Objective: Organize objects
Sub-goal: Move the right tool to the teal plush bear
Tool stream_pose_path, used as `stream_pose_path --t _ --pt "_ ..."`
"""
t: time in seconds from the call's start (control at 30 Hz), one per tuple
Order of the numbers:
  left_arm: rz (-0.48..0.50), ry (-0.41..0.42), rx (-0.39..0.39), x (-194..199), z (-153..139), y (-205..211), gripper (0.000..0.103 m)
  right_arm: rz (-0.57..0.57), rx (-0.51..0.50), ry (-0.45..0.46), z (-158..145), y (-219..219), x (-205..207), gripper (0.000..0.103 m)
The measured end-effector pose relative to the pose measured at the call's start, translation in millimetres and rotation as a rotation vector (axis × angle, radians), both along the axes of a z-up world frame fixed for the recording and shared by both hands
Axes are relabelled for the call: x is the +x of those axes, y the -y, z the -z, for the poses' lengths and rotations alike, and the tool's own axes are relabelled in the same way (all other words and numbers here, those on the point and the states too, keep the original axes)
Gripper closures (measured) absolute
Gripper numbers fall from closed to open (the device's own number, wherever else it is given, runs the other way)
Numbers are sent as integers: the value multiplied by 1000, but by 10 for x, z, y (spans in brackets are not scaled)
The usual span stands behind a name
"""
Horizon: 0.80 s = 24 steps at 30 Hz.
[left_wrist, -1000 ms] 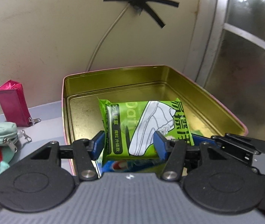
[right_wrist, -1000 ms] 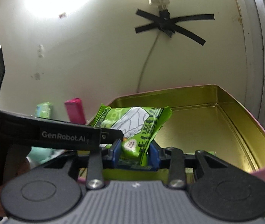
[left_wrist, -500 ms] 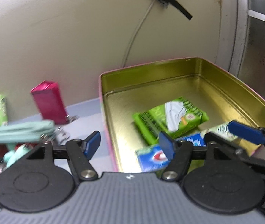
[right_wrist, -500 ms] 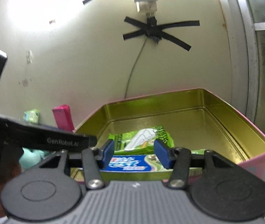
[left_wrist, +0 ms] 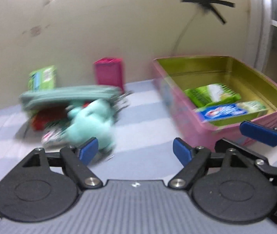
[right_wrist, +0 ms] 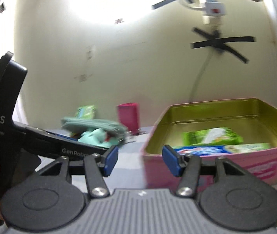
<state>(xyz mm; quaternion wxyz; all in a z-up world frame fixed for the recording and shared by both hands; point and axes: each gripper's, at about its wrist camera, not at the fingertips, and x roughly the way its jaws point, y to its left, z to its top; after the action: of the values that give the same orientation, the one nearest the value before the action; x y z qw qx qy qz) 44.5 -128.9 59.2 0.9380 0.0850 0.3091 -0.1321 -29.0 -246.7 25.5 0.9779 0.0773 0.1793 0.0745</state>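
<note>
A pink tin box (left_wrist: 193, 124) with a gold inside stands at the right; it also shows in the right wrist view (right_wrist: 255, 167). In it lie a green wipes packet (left_wrist: 212, 94) and a blue toothpaste box (left_wrist: 230, 112). My left gripper (left_wrist: 135, 152) is open and empty over the table, between the tin and a pile with a teal plush toy (left_wrist: 91, 120) and a teal pouch (left_wrist: 68, 95). My right gripper (right_wrist: 139, 160) is open and empty, just left of the tin's near corner. The pile shows blurred.
A magenta pouch (left_wrist: 109, 74) and a small green box (left_wrist: 42, 77) stand by the wall behind the pile. Red items (left_wrist: 45, 117) lie under the teal pouch. The wall is close behind; a cable taped with black strips (right_wrist: 220, 42) runs down to the tin.
My right gripper let go of the green packet, which now lies in the tin. Both grippers drew back and swung left, out of the tin.
</note>
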Motion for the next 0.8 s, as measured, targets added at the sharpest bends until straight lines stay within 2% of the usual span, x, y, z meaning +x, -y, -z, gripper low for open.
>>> stream_pose_path --t 0.27,0.43,0.53,0.6,0.7,0.8 --pt "-225 -82 10 214 433 -1033 18 -114 -53 -113 171 -506 277 50" --pt "-335 -48 26 335 528 -1440 18 -148 -79 -153 209 -779 578 48" --pt "-362 -37 11 381 555 -1542 18 -133 -61 -157 194 -894 827 39" --pt "-371 -37 11 398 597 -1564 16 -108 -43 -149 197 -933 988 22" --pt "-377 -4 12 360 643 -1565 13 -83 -12 -140 207 -1001 1207 19" --pt "-384 -10 -8 377 643 -1600 12 -65 1 -135 257 -1079 1386 13"
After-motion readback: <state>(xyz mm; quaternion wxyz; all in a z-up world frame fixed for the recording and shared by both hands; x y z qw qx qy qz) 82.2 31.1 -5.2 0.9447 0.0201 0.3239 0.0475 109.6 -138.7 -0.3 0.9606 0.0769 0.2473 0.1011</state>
